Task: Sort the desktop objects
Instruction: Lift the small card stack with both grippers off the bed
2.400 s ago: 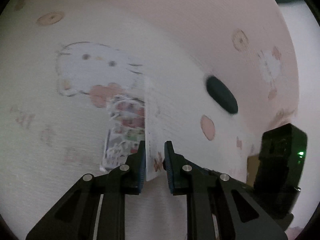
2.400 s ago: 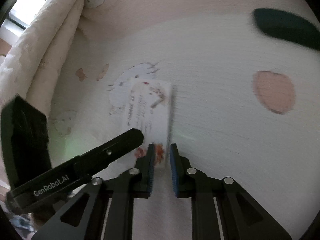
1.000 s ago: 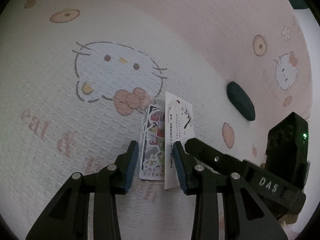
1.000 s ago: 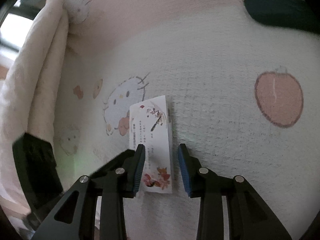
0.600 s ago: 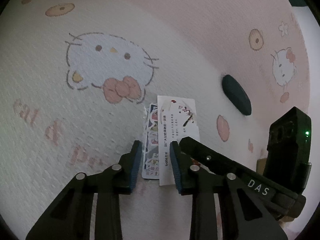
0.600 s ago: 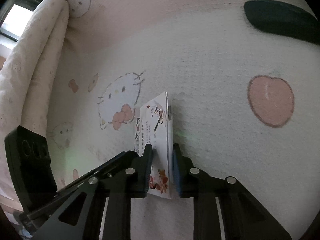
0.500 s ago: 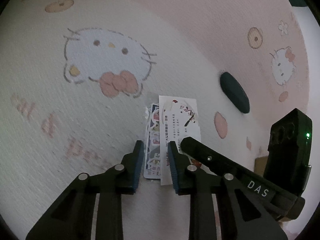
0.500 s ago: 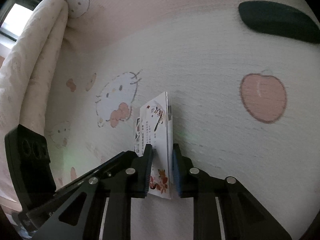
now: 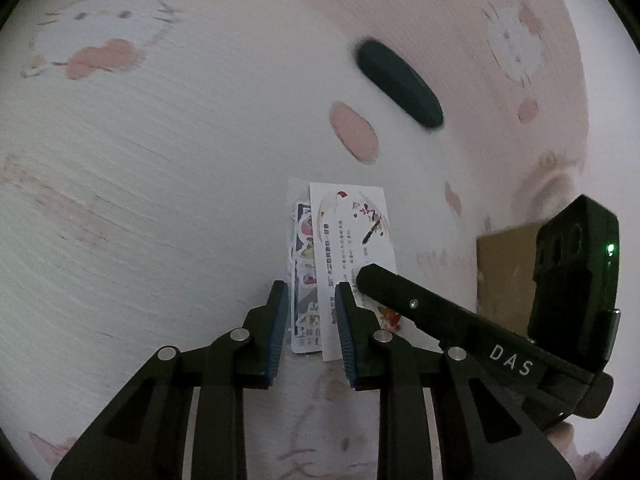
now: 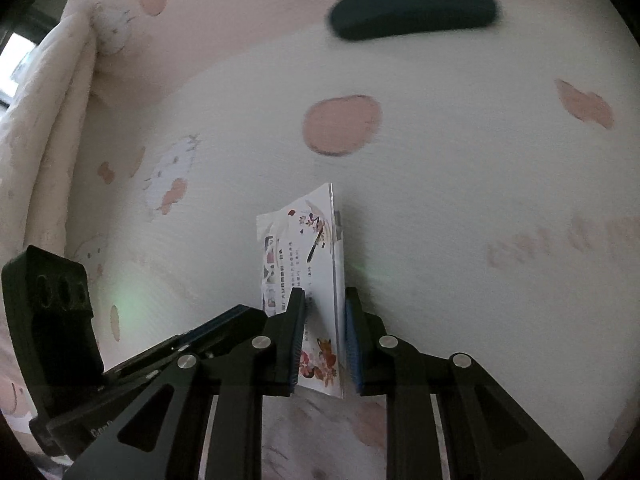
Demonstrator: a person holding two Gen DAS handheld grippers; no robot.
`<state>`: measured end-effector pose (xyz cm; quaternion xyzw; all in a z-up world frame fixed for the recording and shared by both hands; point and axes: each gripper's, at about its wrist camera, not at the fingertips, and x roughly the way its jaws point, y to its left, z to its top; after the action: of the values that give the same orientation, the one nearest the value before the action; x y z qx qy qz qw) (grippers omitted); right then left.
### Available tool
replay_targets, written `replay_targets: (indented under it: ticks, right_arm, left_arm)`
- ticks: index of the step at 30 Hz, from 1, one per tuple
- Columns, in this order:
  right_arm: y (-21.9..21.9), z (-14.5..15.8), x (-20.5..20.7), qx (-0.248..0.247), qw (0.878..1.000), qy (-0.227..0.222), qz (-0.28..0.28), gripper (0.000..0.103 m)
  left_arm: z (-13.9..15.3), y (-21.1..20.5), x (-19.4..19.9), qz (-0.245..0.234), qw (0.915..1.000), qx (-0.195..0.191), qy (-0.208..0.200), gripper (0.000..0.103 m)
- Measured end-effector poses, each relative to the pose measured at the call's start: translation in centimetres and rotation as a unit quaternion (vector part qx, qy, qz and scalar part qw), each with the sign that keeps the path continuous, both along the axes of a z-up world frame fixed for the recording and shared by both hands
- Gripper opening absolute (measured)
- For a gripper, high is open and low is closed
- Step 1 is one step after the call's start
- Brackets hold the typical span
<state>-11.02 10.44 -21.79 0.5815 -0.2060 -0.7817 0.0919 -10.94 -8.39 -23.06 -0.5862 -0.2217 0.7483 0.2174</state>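
My left gripper (image 9: 310, 332) is shut on a colourful sticker card (image 9: 305, 280), its pads on either side of the card's lower part. A white card with flowers and writing (image 10: 316, 264) overlaps the sticker card on its right. My right gripper (image 10: 324, 344) is shut on the white card's lower end. In the left wrist view the white card (image 9: 352, 228) faces the camera, and a right gripper finger (image 9: 400, 292) reaches over its lower right. The left gripper's body (image 10: 52, 320) shows at the left of the right wrist view. Both cards hang just above the cartoon-cat blanket (image 9: 160, 200).
A dark green oval case (image 9: 400, 84) lies on the blanket beyond the cards, also the dark case (image 10: 412, 10) at the top of the right wrist view. A brown cardboard piece (image 9: 504, 276) sits at the right. Bunched fabric (image 10: 40, 120) rises along the left edge.
Both grippers' jaws narrowed onto the cards. Since then both have travelled together across the blanket with the cards; the cat face print slid to the upper left and the dark case came nearer.
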Motion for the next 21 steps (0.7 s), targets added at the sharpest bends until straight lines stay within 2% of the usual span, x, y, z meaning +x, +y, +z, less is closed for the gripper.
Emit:
replay_targets:
  ticks: [6,10,11,12,15,18,21]
  right_arm:
    - [2.0,1.0,2.1,0.035,0.999,0.020,0.005,0.016]
    - [2.9,0.3,2.8,0.012,1.000,0.018,-0.011,0.016]
    - [3.4,0.2,3.0,-0.003,1.000,0.021,-0.016,0.016]
    - [3.7,0.1,3.2,-0.020,0.999,0.028,-0.020,0.014]
    - [4.7,0.0,3.8,-0.054,0.997,0.044,-0.028,0.011]
    - [5.5,0.0,3.9,-0.050,0.997,0.044,-0.027,0.011]
    - [6.2,-1.0,3.6,-0.050,0.998,0.024,-0.040,0.011]
  left_arm:
    - [0.0,2.9,0.7,-0.031,0.9995,-0.007,0.008,0.028]
    - [0.2,3.4,-0.1,-0.044,0.9986,-0.019,0.020,0.028]
    - [0.2,3.5,-0.4,-0.047,0.9986,-0.016,0.020,0.030]
    - [0.2,3.4,-0.6,-0.050,0.9985,-0.006,0.020,0.038]
    - [-0.1,3.1,-1.1,-0.060,0.9971,0.047,0.010,0.056]
    - [-0.3,2.9,-1.2,-0.068,0.9955,0.065,0.007,0.057]
    - [-0.4,3.0,-1.3,-0.054,0.9959,0.072,-0.003,0.057]
